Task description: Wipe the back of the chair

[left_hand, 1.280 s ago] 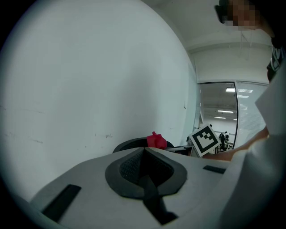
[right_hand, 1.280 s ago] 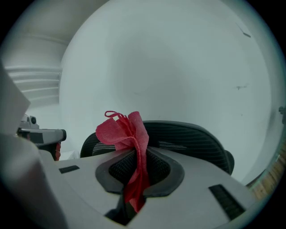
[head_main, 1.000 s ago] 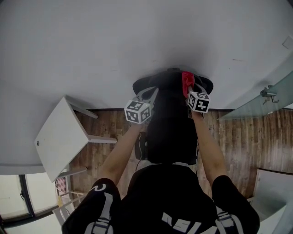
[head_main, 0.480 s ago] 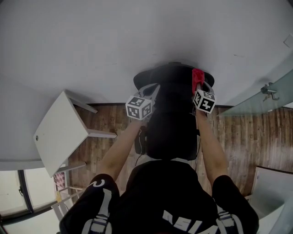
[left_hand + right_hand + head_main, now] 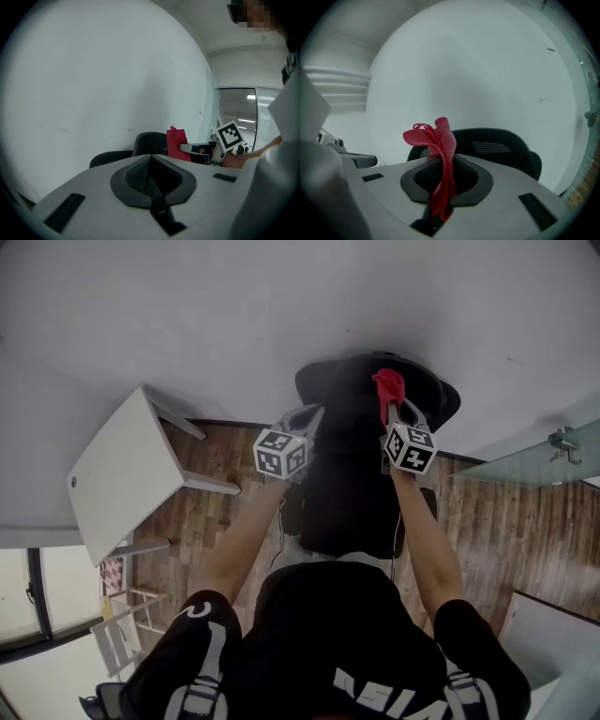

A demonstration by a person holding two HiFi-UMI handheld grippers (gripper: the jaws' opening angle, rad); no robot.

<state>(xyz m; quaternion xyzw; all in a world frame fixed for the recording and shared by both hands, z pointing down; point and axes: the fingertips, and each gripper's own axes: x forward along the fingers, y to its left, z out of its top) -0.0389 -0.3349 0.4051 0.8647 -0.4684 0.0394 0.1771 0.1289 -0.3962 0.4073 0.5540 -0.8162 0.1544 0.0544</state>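
The black office chair (image 5: 352,484) stands against the white wall, its back (image 5: 412,385) facing me; the left gripper view shows the chair back (image 5: 149,140) and so does the right gripper view (image 5: 497,149). My right gripper (image 5: 392,413) is shut on a red cloth (image 5: 388,388), held at the top of the chair back; the cloth (image 5: 440,150) sticks up from the closed jaws. My left gripper (image 5: 306,418) is shut with nothing in it, beside the chair's left edge. From the left gripper (image 5: 151,158) I see the red cloth (image 5: 176,143) to the right.
A white table (image 5: 122,488) stands tilted in view at the left on the wood floor (image 5: 487,521). A glass panel with a metal fitting (image 5: 561,442) is at the right. The white wall (image 5: 234,315) is right behind the chair.
The right gripper with the red cloth has shifted along the top of the chair back, first rightward, then slightly left and up. The left gripper stays beside the chair.
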